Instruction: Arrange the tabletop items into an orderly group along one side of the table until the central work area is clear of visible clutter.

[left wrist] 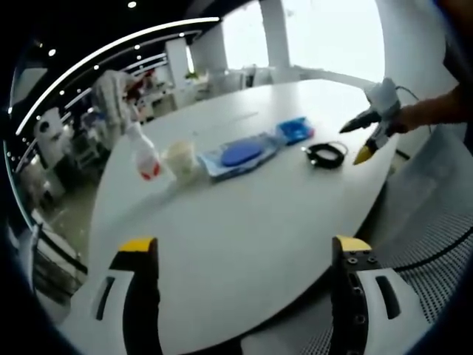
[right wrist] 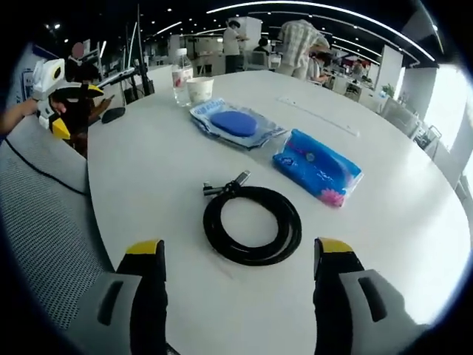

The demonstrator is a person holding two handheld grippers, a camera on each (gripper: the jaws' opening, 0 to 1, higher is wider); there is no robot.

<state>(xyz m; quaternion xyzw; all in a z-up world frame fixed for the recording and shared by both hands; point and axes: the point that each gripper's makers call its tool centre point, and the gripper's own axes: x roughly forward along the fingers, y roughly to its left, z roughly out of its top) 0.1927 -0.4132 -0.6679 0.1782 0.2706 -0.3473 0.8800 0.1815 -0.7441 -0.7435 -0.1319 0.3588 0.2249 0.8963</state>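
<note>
Black cable [right wrist: 252,224], coiled flat, is lying dead ahead of the right gripper [right wrist: 240,259], centred between its released jaws, plug end pointing away toward the blue pack [right wrist: 317,167]. Left gripper [left wrist: 244,255], also released, is hovering well apart from the cable; right is nearer.

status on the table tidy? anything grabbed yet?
Done: nothing clearly; the bottle, cup, blue pouch, tissue pack and coiled cable lie strung across the table.
In hand: nothing. Right gripper is open, lined up on the cable; left gripper open.
Left: gather all five to one side.
</note>
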